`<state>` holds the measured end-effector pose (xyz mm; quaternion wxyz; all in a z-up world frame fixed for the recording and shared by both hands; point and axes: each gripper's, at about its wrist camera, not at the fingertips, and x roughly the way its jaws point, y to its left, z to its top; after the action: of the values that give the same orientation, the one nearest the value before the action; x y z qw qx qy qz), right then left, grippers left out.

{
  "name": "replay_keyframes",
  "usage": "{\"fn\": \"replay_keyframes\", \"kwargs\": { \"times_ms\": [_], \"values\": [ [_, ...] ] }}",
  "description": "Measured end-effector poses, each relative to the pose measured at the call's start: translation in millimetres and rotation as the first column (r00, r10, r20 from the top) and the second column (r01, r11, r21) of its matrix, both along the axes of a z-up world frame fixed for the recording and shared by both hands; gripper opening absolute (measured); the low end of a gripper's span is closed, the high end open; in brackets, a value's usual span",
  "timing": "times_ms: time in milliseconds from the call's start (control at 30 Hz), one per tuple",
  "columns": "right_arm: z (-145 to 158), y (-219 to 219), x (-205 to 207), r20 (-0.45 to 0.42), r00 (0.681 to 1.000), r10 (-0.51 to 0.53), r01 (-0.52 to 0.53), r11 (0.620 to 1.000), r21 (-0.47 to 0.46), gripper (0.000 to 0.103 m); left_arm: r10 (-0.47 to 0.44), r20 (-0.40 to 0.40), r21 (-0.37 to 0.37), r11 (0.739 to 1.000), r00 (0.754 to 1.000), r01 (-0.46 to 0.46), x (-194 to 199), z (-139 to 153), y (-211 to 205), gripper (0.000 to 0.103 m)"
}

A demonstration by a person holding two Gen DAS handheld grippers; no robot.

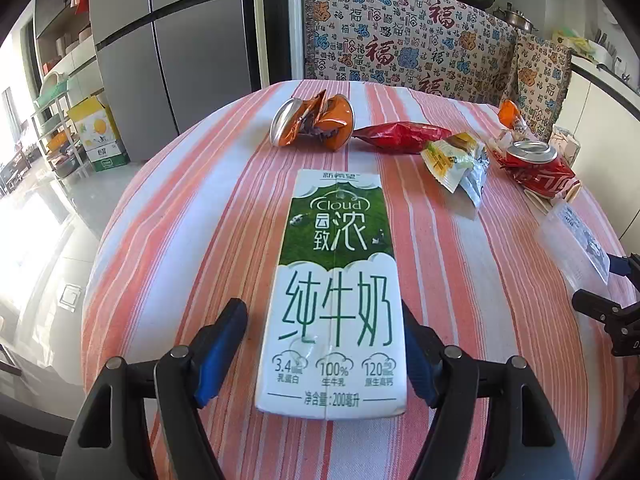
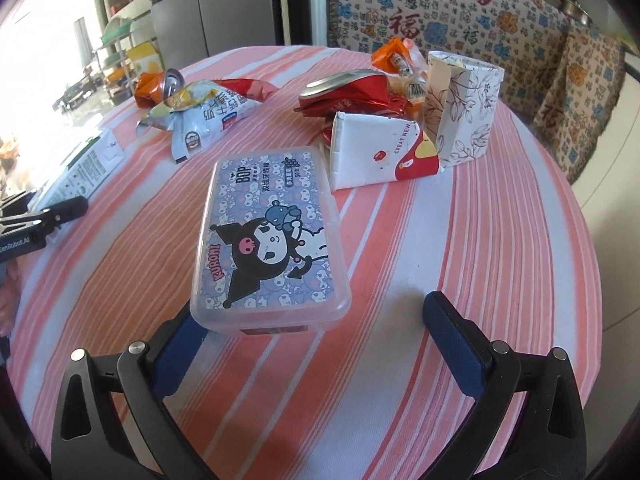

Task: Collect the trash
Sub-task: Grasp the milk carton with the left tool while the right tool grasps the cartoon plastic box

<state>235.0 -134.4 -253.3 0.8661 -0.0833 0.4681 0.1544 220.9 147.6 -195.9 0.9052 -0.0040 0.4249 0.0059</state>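
Plenty of litter out on the striped tablecloth (image 1: pixel 460 248), so by the look of it this clean-up has barely begun. Nothing is lifted, and no bin shows in either view.

In the left wrist view the milk carton (image 1: pixel 334 296) lies flat at centre frame, its near end sitting between the fingers of the left gripper (image 1: pixel 324 354). The jaws stand apart, a clear gap at the left finger; whether the right finger touches the carton I cannot tell.

Beyond it, across the top of the frame: a crushed orange can (image 1: pixel 312 122), a red wrapper (image 1: pixel 402 136), a yellow-and-white packet (image 1: pixel 456 162) and a crushed red can (image 1: pixel 536 164).

In the right wrist view the clear plastic box (image 2: pixel 272 240) lies at centre. The right gripper (image 2: pixel 316 330) is spread wide, its left finger tucked against the box's near left corner, its right finger well clear at lower right. Nothing clamped there. Behind it a red-and-white carton (image 2: pixel 376 156) and a floral paper box (image 2: pixel 464 108) wait in the upper right.
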Motion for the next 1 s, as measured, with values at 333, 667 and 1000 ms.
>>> {"fn": "replay_keyframes", "kwargs": {
  "times_ms": [333, 667, 1000],
  "values": [
    [0, -1, 0, 0.0, 1.0, 0.002, -0.002, 1.0, 0.0, 0.102, -0.002, -0.001, -0.004, 1.0, 1.0, 0.002, 0, -1, 0, 0.074],
    [0, -2, 0, 0.0, 1.0, 0.004, -0.004, 1.0, 0.0, 0.102, -0.022, 0.002, -0.018, 1.0, 1.0, 0.022, 0, 0, -1, 0.075],
    [37, 17, 29, -0.194, 0.975, 0.109, -0.109, 0.994, 0.015, 0.102, -0.163, -0.13, -0.022, 0.987, 0.978, 0.161, 17, 19, -9, 0.076]
  ]
}}
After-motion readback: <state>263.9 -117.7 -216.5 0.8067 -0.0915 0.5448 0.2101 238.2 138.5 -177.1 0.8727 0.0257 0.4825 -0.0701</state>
